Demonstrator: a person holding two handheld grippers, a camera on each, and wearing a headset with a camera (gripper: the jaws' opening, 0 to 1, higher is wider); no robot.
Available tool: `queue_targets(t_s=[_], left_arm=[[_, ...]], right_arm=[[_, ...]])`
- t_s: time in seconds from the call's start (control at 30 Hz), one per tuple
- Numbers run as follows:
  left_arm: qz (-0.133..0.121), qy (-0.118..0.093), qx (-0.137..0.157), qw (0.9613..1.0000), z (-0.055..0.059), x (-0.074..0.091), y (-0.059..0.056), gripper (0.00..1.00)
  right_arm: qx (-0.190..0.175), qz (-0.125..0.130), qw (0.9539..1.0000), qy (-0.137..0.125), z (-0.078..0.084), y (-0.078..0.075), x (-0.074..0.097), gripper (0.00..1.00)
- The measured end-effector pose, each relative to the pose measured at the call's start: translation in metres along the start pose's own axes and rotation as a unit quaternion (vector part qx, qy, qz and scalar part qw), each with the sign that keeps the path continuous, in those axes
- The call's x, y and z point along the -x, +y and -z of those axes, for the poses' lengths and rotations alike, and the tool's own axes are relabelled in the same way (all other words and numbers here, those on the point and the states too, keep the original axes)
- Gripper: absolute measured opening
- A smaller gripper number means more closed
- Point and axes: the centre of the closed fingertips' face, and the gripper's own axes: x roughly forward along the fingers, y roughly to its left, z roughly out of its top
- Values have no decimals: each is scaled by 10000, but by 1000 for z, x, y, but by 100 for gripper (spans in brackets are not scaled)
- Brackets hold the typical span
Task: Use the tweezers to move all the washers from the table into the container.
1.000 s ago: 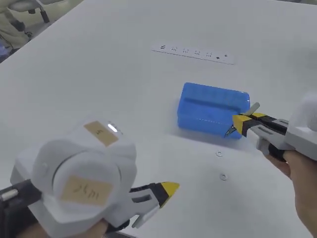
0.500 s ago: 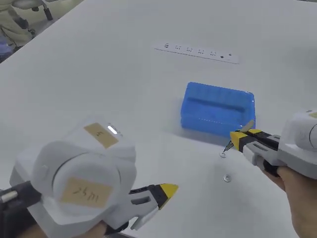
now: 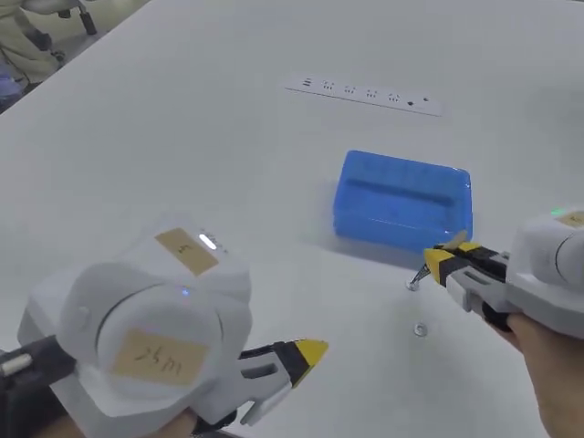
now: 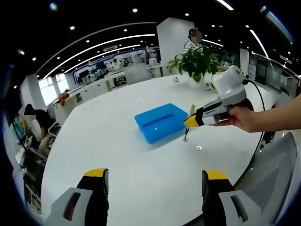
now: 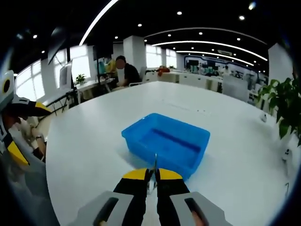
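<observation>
- We see R gripper (image 3: 444,259) w/ jaws pinched tight on tweezers (image 3: 422,271), tips down at a washer (image 3: 412,286), just in front of blue container (image 3: 401,199).
- 2nd washer (image 3: 420,329) lies nearby on table (image 3: 182,137).
- L gripper (image 4: 155,173): jaws wide apart, holding nothing.

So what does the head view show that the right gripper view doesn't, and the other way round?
Head view adds a small metal washer lying loose on the white table, near the tip of the thin metal tweezers. Right gripper view adds a green potted plant and a seated person. Shared: the blue plastic container and the right gripper shut on those tweezers.
</observation>
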Motion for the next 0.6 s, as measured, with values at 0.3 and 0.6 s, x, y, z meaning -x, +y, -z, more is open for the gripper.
queue_targets(t_s=[0.3,0.6], left_arm=[[-11,22,7,10000,2,0,1,82],[-30,6,42,10000,3,0,2,82]], right_arm=[[475,8,9988,96,0,0,-3,3],[586,-11,9982,139,-1,-1,-5,3]])
